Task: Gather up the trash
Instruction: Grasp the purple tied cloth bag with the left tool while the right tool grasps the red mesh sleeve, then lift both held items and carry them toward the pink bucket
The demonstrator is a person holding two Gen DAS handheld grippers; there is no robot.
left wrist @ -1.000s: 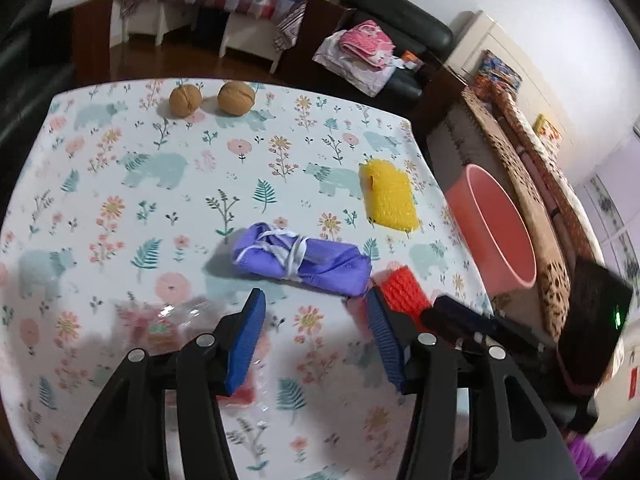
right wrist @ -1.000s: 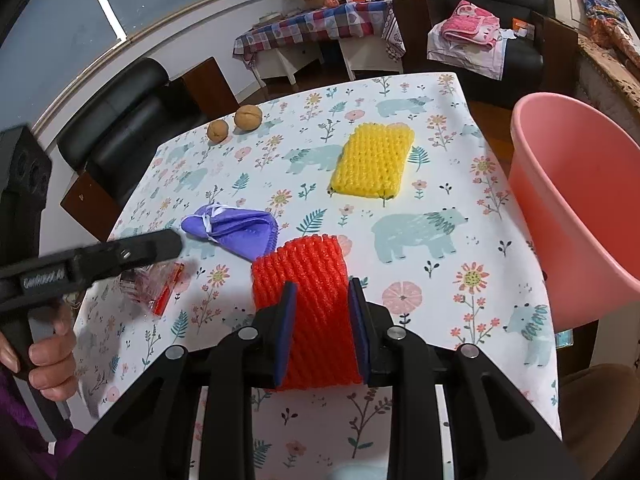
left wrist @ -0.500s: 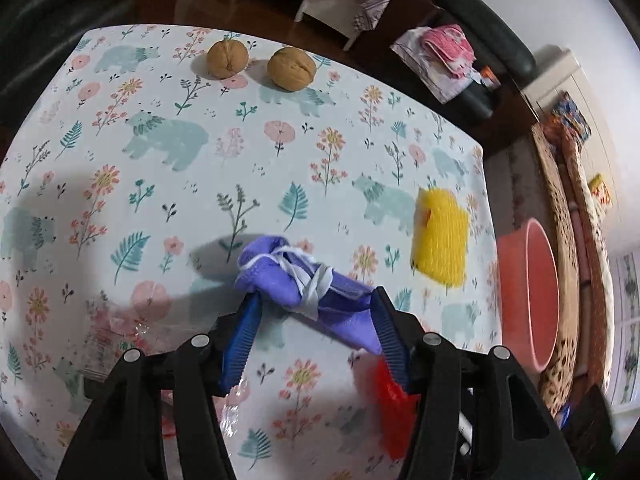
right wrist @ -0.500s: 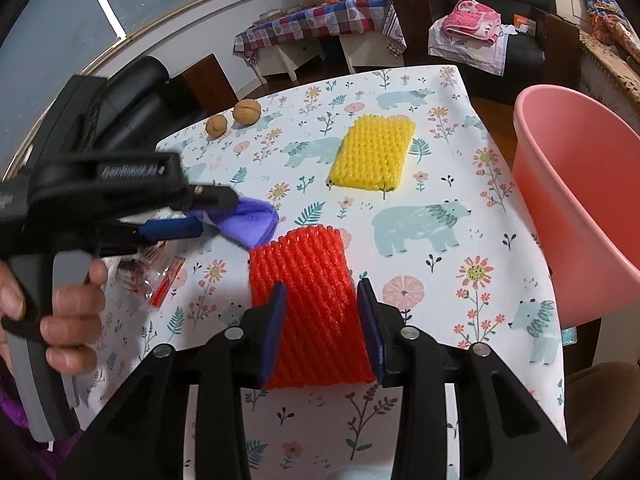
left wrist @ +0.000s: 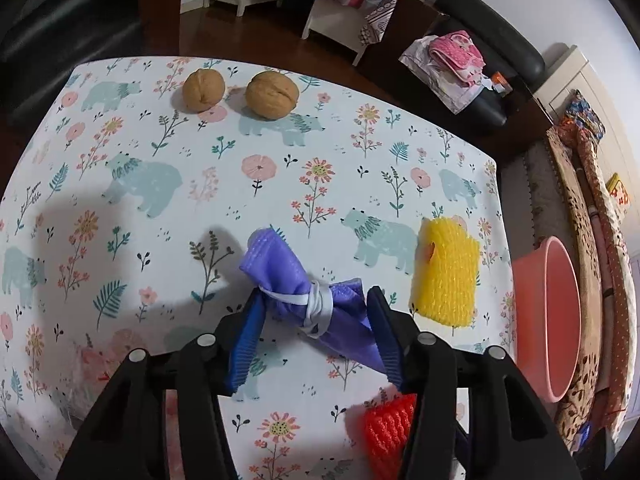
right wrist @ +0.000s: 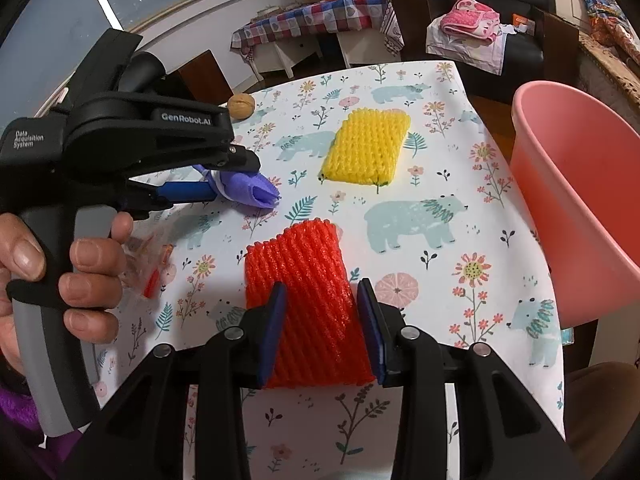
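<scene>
Since a second ago the purple mask has been closed in on by the left gripper, whose pads now pinch its tied end over the tablecloth. The red foam net is clamped by the right gripper. Beyond lie the yellow foam net, two walnuts and, off the table's edge, the pink bin.
</scene>
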